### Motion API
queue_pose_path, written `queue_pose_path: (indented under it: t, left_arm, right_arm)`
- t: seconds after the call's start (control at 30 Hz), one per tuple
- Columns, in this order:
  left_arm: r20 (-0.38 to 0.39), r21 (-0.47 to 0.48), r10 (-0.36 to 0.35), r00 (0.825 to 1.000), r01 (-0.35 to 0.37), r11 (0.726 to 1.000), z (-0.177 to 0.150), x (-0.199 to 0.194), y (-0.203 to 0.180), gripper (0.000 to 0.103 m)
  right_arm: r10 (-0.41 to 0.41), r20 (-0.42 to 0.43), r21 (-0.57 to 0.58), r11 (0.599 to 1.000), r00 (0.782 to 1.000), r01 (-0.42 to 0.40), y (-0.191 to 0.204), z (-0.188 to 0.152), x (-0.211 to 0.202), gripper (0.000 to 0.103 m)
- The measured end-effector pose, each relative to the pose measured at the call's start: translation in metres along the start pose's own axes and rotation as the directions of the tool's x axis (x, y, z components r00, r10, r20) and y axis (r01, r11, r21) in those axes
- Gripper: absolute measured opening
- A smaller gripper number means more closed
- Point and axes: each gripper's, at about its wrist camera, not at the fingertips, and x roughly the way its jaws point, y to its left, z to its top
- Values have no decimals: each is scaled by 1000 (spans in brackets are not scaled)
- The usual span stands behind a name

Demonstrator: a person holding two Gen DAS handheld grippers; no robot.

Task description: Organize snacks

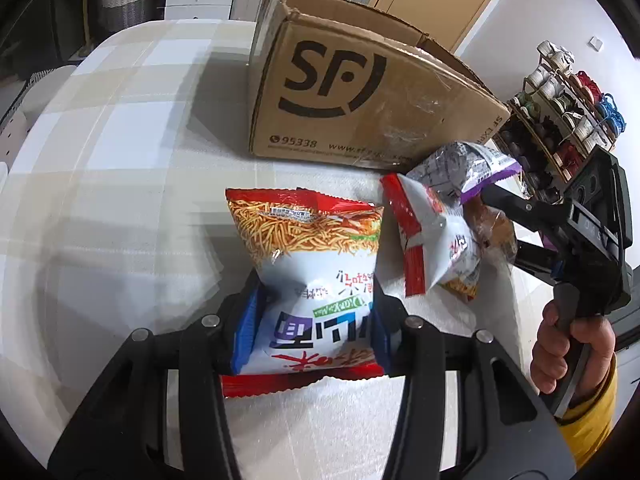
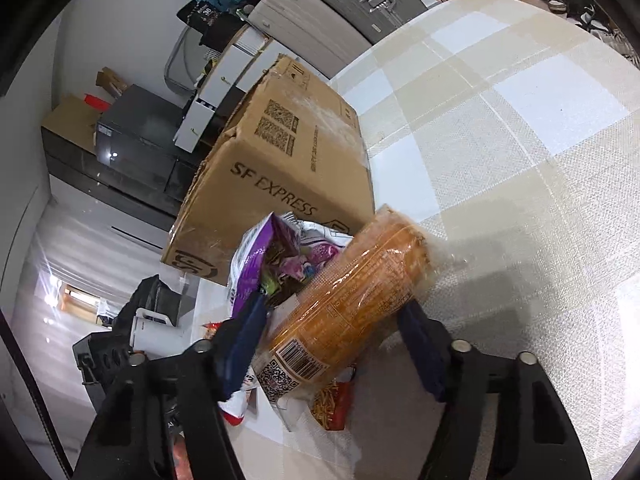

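My left gripper (image 1: 314, 320) is shut on a red and white noodle-snack bag (image 1: 308, 256), which lies over the checked tablecloth. My right gripper (image 2: 334, 320) is shut on an orange bread roll in clear wrap (image 2: 352, 300) and holds it tilted. In the left wrist view the right gripper (image 1: 500, 220) reaches in from the right with the roll (image 1: 498, 228). A second red and white bag (image 1: 428, 236) and a purple and silver bag (image 1: 464, 164) lie against it. The purple bag (image 2: 260, 256) sits just behind the roll.
A brown SF Express cardboard box (image 1: 352, 88) stands at the back of the table, its flaps open; it shows in the right wrist view (image 2: 276, 172). A shelf of yarn spools (image 1: 560, 108) stands at the right. Suitcases (image 2: 332, 4) stand beyond the table (image 2: 520, 140).
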Motion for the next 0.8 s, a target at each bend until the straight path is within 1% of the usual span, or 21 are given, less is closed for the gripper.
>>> queue_pose_path:
  t: [0.03, 0.13, 0.23, 0.4, 0.47, 0.57, 0.63, 0.7, 0.73, 0.8]
  left_arm:
    - [0, -1, -2, 1000, 2, 1000, -9, -7, 4, 44]
    - [6, -2, 0, 1000, 0, 1000, -13, -10, 3, 44]
    - [10, -1, -1, 1000, 1, 1000, -10, -12, 2, 44]
    - [25, 6, -5, 1000, 5, 1000, -16, -26, 0, 44]
    - [32, 10, -7, 999, 6, 1000, -19, -30, 5, 44]
    - [35, 24, 7, 999, -8, 1000, -27, -34, 0, 44]
    - [42, 28, 7, 999, -8, 1000, -29, -39, -2, 44]
    - [47, 29, 2, 999, -4, 1000, -34, -46, -4, 44]
    - [50, 29, -1, 999, 0, 1000, -36, -48, -3, 44]
    - [54, 29, -2, 999, 0, 1000, -40, -54, -2, 44]
  right_arm:
    - [5, 8, 1, 1000, 1000, -5, 0, -2, -2, 58]
    - [4, 30, 4, 1000, 1000, -4, -2, -7, -11, 51]
    - [13, 29, 16, 1000, 999, -13, -6, -14, -17, 45]
    - [21, 32, 24, 999, 999, -22, -9, -29, -28, 40]
    - [24, 27, 29, 999, 999, -24, -11, -38, -32, 40]
    - [30, 22, 14, 999, 999, -31, -10, -53, -40, 38]
    - [12, 15, 3, 1000, 1000, -12, -8, -63, -42, 38]
    - [-15, -16, -14, 1000, 1000, 15, -7, -72, -39, 38]
    - [-23, -12, -31, 999, 1000, 23, -4, -76, -39, 38]
    - [-65, -17, -88, 994, 998, 63, 5, -79, -38, 38]
